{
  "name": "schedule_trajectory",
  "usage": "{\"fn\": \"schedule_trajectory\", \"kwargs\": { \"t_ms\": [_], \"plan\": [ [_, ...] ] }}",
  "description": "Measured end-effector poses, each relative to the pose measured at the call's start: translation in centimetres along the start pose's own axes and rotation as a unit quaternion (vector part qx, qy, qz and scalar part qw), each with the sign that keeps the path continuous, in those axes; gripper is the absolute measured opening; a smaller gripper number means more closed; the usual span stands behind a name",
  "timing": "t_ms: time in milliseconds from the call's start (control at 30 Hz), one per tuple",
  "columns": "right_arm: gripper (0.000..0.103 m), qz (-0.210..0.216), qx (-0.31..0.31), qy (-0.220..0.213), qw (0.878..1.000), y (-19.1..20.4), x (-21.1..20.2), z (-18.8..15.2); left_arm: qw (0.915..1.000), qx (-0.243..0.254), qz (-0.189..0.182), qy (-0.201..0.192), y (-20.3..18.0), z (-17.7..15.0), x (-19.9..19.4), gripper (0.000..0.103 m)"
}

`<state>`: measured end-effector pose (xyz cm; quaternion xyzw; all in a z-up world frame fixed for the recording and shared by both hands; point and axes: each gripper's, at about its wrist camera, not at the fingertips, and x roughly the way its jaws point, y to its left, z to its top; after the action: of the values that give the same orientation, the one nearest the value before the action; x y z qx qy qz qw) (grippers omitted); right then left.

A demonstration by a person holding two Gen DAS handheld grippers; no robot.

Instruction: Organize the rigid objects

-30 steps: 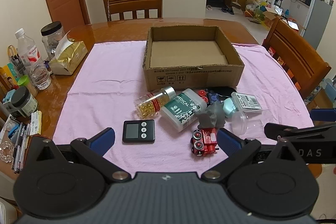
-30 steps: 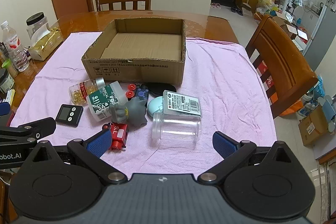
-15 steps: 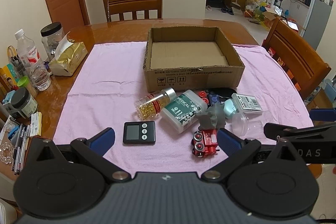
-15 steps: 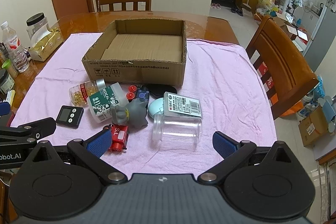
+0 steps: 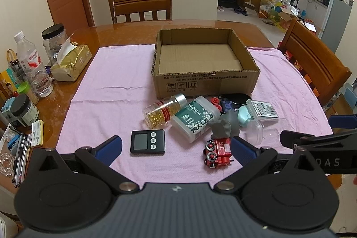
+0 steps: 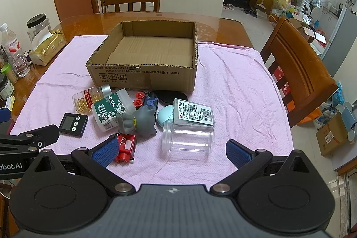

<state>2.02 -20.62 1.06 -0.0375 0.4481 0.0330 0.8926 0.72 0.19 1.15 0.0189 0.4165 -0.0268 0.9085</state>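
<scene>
Both tongs stand released, pads spread wide, holding nothing. The left tongs [image 5: 176, 145] hover over the near edge of the pink cloth [image 5: 107, 90], with the digital timer [image 5: 148, 142] lying flat between their pads. The right tongs [image 6: 171, 150] hover just short of the clear plastic jar [image 6: 188, 139], which lies on its side between their pads.

Change over the last second: small. In both views the objects sit slightly lower and closer than before, which indicates that both tongs have advanced a little toward the pile. No object has shifted on the cloth and no grasp has begun.

Location of the task's things: the cardboard box [image 5: 205, 81] stands open at the middle of the tabletop [image 5: 125, 34] and contains nothing. All rigid objects lie on the cloth in front of its near wall:
- the capsule bottle [image 5: 164, 110] and the white bottle marked MEDICAL [image 5: 195, 118], both on their sides and touching;
- the grey rubber figure [image 6: 138, 121], resting against the red toy engine [image 6: 126, 146];
- the labelled card pack [image 6: 194, 113], propped on a pale blue case [image 6: 164, 117];
- a small blue toy with red wheels [image 6: 147, 102] and a black oval item behind it, too hidden to identify.

Judgement: the task is at its start. The approach is in progress; the jar appears the likeliest first pick for the right tongs, the timer for the left.
</scene>
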Motion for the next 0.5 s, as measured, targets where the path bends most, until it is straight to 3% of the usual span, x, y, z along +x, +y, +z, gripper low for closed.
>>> {"fn": "schedule_trajectory", "kwargs": {
  "t_ms": [500],
  "plan": [
    [0.103, -0.009, -0.007, -0.004, 1.000, 0.18, 0.43, 0.05, 0.9999, 0.006, -0.010, -0.011, 0.09, -0.31, 0.99, 0.102]
  ]
}}
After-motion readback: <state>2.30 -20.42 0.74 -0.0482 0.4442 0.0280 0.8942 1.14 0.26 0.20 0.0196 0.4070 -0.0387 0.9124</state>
